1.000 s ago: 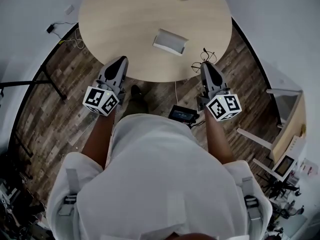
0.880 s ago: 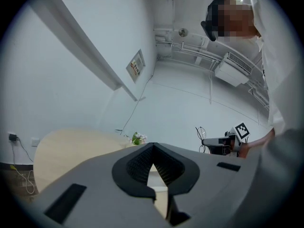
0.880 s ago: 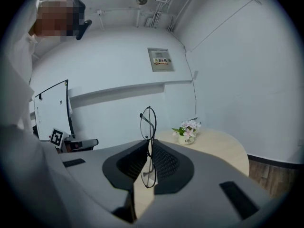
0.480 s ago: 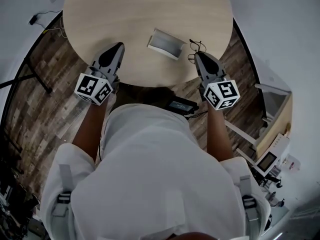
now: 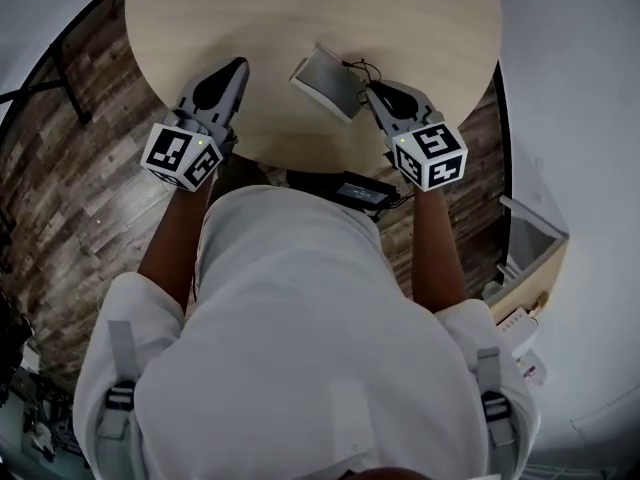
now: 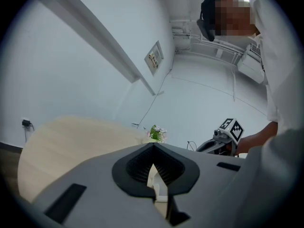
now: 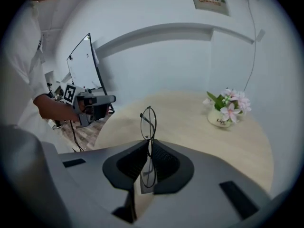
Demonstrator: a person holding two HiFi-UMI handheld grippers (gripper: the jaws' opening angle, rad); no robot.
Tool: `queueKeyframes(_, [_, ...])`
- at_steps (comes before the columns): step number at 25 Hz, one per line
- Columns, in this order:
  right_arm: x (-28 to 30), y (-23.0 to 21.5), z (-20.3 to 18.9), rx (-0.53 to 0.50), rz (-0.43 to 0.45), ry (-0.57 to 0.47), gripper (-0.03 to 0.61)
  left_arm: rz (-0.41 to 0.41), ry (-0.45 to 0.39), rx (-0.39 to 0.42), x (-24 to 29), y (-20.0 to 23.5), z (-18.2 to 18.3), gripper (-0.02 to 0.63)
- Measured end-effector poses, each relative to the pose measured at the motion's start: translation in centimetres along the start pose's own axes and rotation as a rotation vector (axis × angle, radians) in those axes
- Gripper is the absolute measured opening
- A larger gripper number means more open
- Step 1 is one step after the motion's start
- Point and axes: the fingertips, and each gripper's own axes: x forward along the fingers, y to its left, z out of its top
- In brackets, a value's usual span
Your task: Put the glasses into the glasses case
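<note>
One claw, the right gripper [image 7: 148, 145], is clamped on the glasses [image 7: 147, 121], just beside the glasses case [image 5: 328, 80] on the table [image 5: 290, 13]; the left gripper [image 5: 234, 67] is closed on nothing.

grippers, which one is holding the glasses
The right gripper: its fingers are closed on the glasses, one lens sticking out past them. The left gripper is closed on nothing.

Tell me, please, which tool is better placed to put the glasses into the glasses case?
The right one. The right tool grips the glasses and sits right beside the glasses case. The left tool is shut, holds nothing, and is farther from the case.
</note>
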Motion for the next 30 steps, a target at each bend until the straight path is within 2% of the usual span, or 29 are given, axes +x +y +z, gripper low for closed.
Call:
queueKeyframes(4, [3.2, 0.9, -1.7, -0.054, 0.090, 0.107, 0.046, 0.031, 0.010, 0.031, -0.1, 0.1, -1.5, 0.014])
queueKeyframes(9, [5.8, 2.1, -3.3, -0.107, 0.137, 0.223, 0.046, 0.056, 0.031, 0.113, -1.3, 0.0, -3.0, 0.014])
queueKeyframes(12, [6.7, 2.4, -4.1, -0.114, 0.155, 0.279, 0.046, 0.065, 0.033, 0.136, -1.8, -0.4, -3.6, 0.014])
queueKeyframes(21, [8.7, 2.8, -6.5, -0.113, 0.163, 0.410, 0.046, 0.070, 0.028, 0.130, -2.5, -1.2, -4.4, 0.014])
queueKeyframes(26, [9.6, 3.0, -7.7, -0.101, 0.149, 0.461, 0.044, 0.057, 0.108, 0.095, -3.2, -1.9, -6.0, 0.014])
queueKeyframes(30, [9.9, 3.5, -8.3, -0.087, 0.161, 0.492, 0.044, 0.058, 0.116, 0.089, -3.5, -2.2, -6.3, 0.014])
